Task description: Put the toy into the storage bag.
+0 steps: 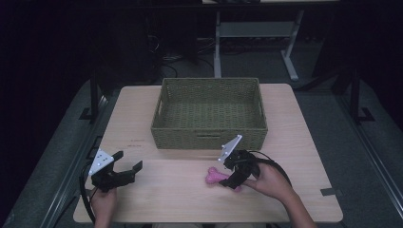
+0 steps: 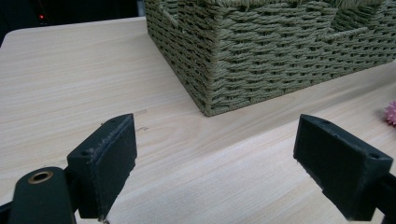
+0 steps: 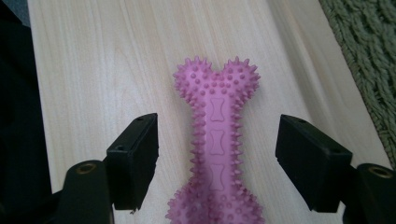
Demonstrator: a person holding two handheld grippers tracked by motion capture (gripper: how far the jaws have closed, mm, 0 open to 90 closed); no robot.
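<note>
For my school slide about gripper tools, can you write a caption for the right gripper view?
Right gripper straddling a spiky pink bone toy on the wooden table, jaws open on either side.

The basket point(image 1: 209, 113) sits on the tabletop point(image 1: 304, 156) at the far side, about in the middle from left to right. In front of it, nearer the person, the toy bone point(image 1: 216, 176) lies flat on the tabletop — a bit right of the middle, near the basket but apart from it. The right claw point(image 3: 217, 154) is over the toy bone, one jaw on each side of it (not touching it). The left claw point(image 1: 129, 166) is well to the left, near the front edge — nothing lies between its jaws.
</note>
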